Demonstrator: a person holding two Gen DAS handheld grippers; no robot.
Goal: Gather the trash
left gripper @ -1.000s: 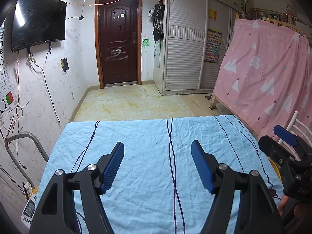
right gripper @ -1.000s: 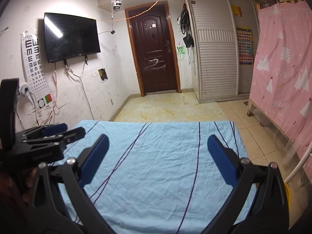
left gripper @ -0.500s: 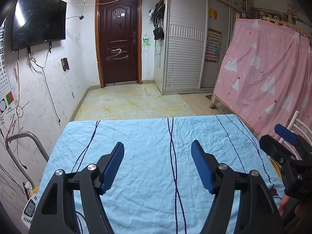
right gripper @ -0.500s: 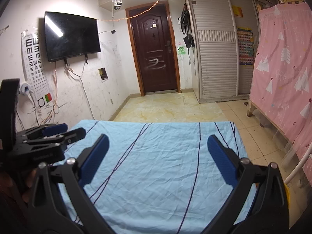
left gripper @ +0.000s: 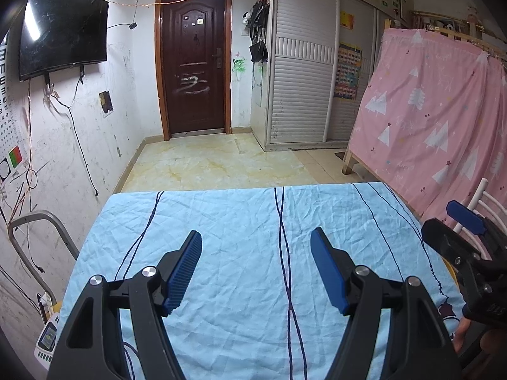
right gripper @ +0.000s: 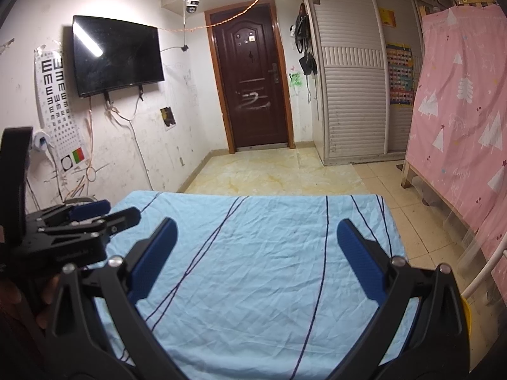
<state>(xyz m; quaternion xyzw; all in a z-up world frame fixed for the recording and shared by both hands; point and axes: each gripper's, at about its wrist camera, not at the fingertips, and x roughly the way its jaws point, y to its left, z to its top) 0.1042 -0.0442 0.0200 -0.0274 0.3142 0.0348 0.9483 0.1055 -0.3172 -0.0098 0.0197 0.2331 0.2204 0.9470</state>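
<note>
With my left gripper point(left gripper: 256, 269) and right gripper point(right gripper: 256, 258) spread empty over the bare blue sheet point(left gripper: 240, 221), I judge I must first find trash.

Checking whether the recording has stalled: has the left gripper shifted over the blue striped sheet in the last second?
No. The left gripper sits at the same spot, its open jaws framing the same dark double stripe on the light blue sheet as before.

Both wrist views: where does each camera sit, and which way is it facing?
Left wrist: on the left tongs, tilted down over the blue sheet, facing the door; right tongs at its right edge.
Right wrist: on the right tongs, same heading; left tongs at its left edge.
Shared: sheet, door, TV, pink curtain.
</note>
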